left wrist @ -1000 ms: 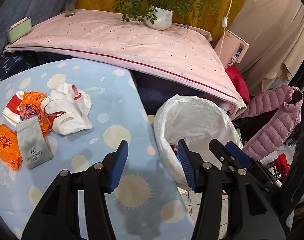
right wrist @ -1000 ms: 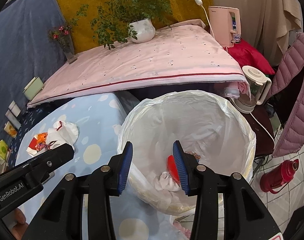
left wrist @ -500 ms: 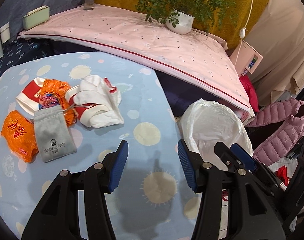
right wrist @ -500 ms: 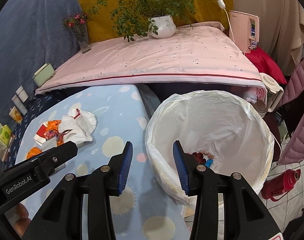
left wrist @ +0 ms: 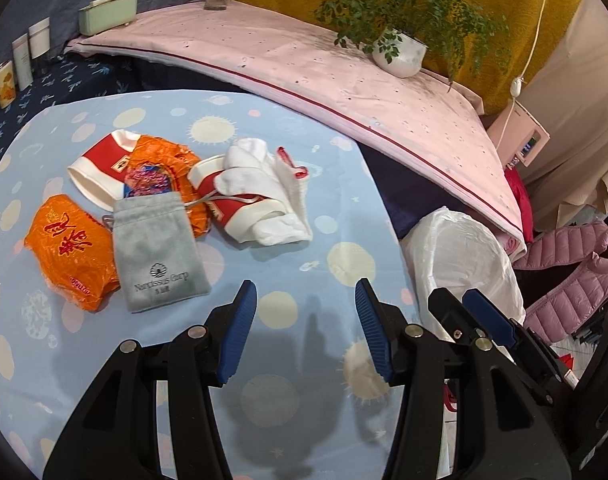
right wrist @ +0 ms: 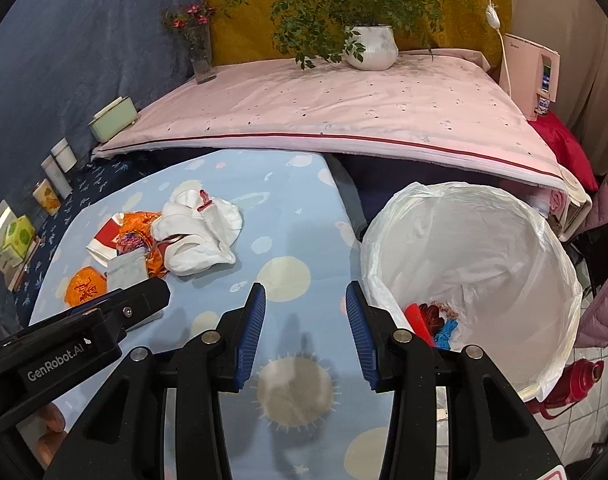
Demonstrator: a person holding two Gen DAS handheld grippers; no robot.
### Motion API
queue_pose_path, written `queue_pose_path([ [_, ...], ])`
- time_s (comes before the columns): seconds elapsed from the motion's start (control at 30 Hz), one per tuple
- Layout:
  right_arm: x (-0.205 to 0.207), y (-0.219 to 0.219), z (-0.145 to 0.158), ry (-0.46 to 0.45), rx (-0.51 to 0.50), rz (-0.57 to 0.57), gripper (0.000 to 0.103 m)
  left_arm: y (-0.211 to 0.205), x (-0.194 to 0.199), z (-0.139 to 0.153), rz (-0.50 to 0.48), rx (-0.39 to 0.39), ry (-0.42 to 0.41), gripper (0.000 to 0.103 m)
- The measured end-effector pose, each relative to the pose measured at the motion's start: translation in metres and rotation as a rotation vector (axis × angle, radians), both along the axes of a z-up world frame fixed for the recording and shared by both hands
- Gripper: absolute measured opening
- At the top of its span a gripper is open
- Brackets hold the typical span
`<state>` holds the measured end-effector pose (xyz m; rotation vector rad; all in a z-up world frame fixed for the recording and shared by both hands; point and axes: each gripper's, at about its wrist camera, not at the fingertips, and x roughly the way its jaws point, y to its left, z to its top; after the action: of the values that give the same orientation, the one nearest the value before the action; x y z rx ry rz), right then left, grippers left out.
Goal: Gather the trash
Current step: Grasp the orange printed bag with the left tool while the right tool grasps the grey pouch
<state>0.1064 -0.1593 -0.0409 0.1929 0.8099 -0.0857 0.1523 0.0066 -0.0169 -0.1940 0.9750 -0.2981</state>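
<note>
Trash pile (left wrist: pixel 176 216) partly overlapped, bin (right wrist: pixel 475 280) bottom half-hidden; both tongs (left wrist: pixel 305 328) (right wrist: pixel 305 330) apart, empty.

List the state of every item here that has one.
Left gripper: open, empty.
Right gripper: open, empty.
Bin bag: open, some trash at the bottom.
Grey pouch: lying flat.
Orange wrapper: crumpled.
White cloth: bunched.
Paper cup: on its side.

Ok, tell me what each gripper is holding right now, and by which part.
Nothing is held. The left gripper and right gripper are both open and empty above the blue tablecloth.
</note>
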Motion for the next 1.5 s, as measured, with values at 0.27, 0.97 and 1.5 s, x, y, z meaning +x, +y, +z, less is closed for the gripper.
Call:
queue_pose_path([
  [0.27,0.007,0.024,-0.003,0.013,-0.012,0.049,0.041,0.025,0.004,-0.008,0.048,-0.002,0.022,0.049],
  [0.97,0.034,0.095,-0.025,0.07,-0.038,0.193,0.057,0.114,0.02,-0.047,0.23,0.008,0.101,0.06],
  [1.5,0.063,0.162,-0.059,0.14,-0.039,0.34,0.077,0.206,0.042,-0.068,0.445,-0.028,0.17,0.079],
])
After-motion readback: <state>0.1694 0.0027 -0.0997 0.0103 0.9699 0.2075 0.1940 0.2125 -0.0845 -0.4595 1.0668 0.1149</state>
